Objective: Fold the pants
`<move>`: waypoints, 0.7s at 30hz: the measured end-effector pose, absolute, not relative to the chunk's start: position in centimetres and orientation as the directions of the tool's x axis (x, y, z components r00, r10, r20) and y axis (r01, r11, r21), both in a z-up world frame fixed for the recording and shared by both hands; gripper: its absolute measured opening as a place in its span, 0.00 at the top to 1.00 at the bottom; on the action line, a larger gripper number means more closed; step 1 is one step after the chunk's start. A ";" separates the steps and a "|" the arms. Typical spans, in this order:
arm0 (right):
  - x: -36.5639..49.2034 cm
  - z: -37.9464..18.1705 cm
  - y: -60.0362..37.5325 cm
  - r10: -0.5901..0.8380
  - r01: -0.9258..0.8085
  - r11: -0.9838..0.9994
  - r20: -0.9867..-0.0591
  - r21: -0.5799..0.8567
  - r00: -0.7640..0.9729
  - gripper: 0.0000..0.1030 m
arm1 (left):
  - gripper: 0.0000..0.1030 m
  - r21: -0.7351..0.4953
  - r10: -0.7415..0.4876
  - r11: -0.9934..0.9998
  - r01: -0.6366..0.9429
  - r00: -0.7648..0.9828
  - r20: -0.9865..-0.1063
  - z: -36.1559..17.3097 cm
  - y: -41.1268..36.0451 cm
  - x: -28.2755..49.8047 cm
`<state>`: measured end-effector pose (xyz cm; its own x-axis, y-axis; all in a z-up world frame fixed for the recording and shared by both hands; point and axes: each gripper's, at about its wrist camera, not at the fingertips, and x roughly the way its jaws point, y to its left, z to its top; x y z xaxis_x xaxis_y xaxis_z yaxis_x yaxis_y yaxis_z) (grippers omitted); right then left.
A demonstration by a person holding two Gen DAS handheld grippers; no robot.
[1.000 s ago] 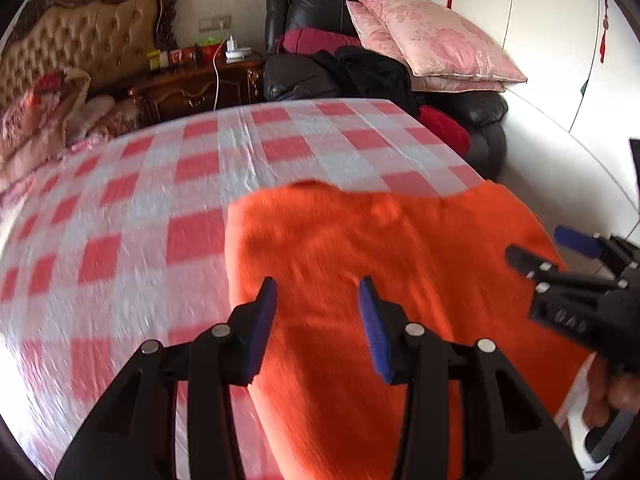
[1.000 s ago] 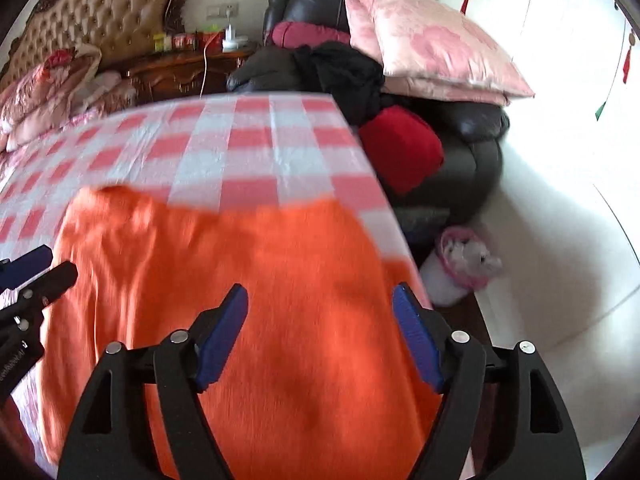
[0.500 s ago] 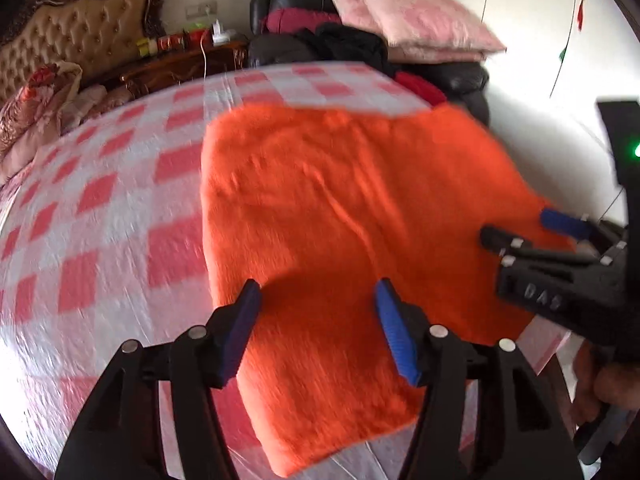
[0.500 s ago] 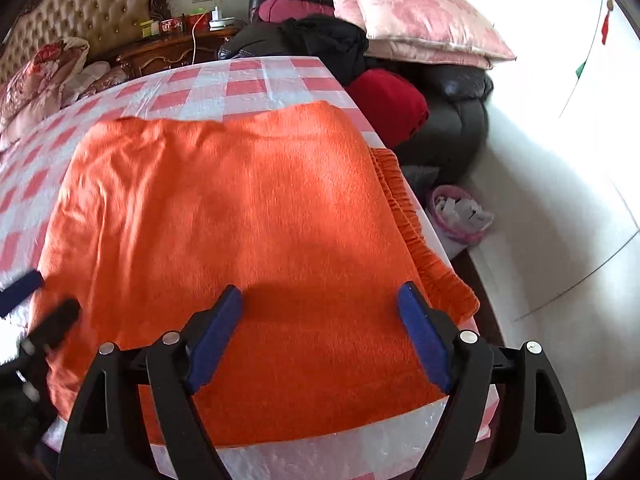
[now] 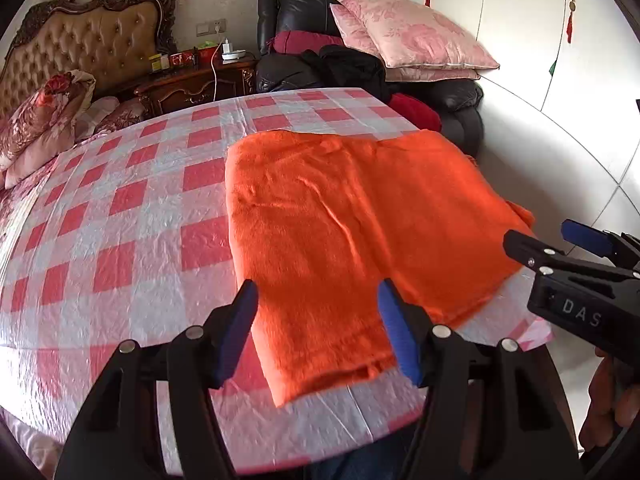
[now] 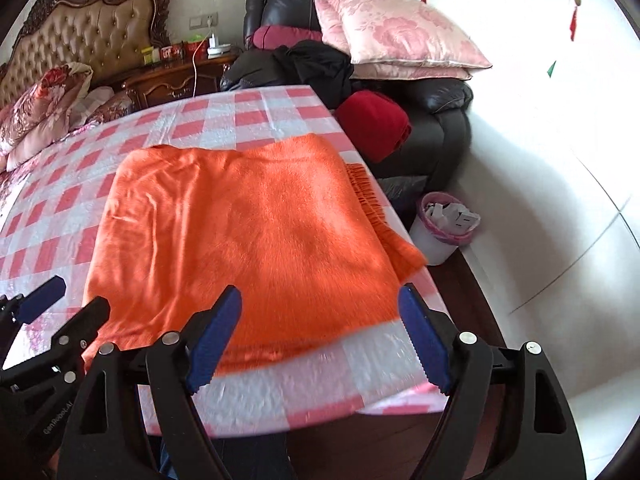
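The orange pants (image 5: pixel 352 220) lie folded in a flat rectangle on the right part of the table (image 5: pixel 120 220) with its red-and-white checked cloth, and one edge reaches the table's right rim. My left gripper (image 5: pixel 318 292) hovers above the pants' near edge. Its jaws are opening, with only air between the blue pads. In the right wrist view the pants (image 6: pixel 248 232) fill the middle, and my right gripper (image 6: pixel 320 292) hangs open above their near edge, holding nothing. Each gripper shows at the side of the other's view: the right gripper (image 5: pixel 560 240) and the left gripper (image 6: pixel 60 296).
Behind the table a black leather armchair (image 6: pixel 440 112) is piled with pink pillows (image 6: pixel 400 40), dark clothes and a red cushion (image 6: pixel 372 124). A lined waste bin (image 6: pixel 444 224) stands on the floor at the right. A bed headboard (image 5: pixel 88 48) and nightstand (image 5: pixel 192 84) are at the back left.
Both grippers drew back from over the pants toward the near table edge and rose a little. The left jaws spread wider. The pants stay flat on the table.
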<state>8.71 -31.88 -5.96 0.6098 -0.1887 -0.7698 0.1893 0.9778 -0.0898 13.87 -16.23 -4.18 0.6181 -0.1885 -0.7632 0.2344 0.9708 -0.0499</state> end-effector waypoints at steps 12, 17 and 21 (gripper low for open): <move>-0.1 -0.6 -31.1 -0.225 0.222 0.970 -0.698 -0.097 0.679 0.23 | 0.16 -0.118 -0.200 0.978 0.170 0.634 -0.747 1.0 -14.2 5.7; -2.0 0.1 -31.2 -0.235 0.230 0.968 -0.693 -0.102 0.681 0.23 | 0.05 -0.124 -0.216 0.975 0.184 0.659 -0.720 2.2 -14.0 3.5; -2.3 0.0 -31.1 -0.242 0.227 0.967 -0.690 -0.116 0.682 0.23 | 0.05 -0.119 -0.214 0.976 0.185 0.679 -0.703 2.7 -14.4 3.4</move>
